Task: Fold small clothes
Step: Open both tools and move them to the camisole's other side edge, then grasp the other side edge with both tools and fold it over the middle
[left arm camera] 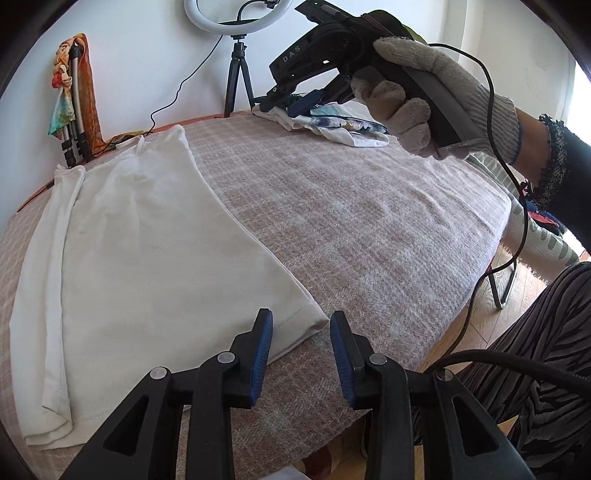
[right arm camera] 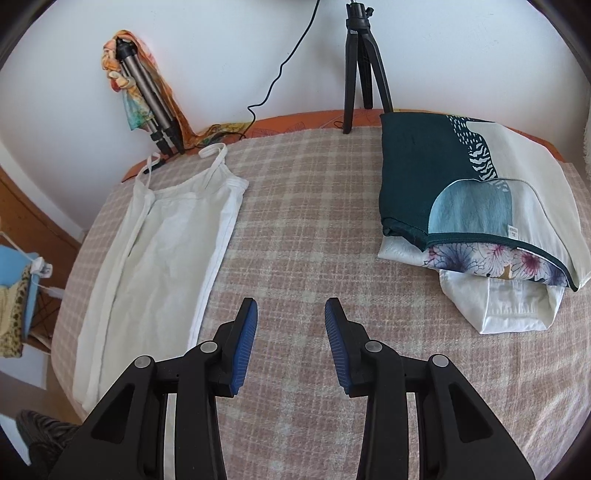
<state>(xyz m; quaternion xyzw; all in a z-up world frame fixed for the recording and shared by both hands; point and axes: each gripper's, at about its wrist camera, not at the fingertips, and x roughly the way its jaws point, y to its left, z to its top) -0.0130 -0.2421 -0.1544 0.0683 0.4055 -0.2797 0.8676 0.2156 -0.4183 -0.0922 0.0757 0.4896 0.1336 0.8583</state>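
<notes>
A white strappy top lies flat and folded lengthwise on the checked blanket; it also shows in the right wrist view at the left. My left gripper is open, its fingers just above the top's near hem corner. My right gripper is open and empty above the bare blanket, between the top and the stack. In the left wrist view the right gripper is held high near a stack of folded clothes, which is at the right in the right wrist view.
A black tripod with a ring light stands at the table's back edge. A folded tripod with a colourful scarf leans on the wall. A cable hangs at the table's right edge. Wooden floor and a chair leg lie beyond.
</notes>
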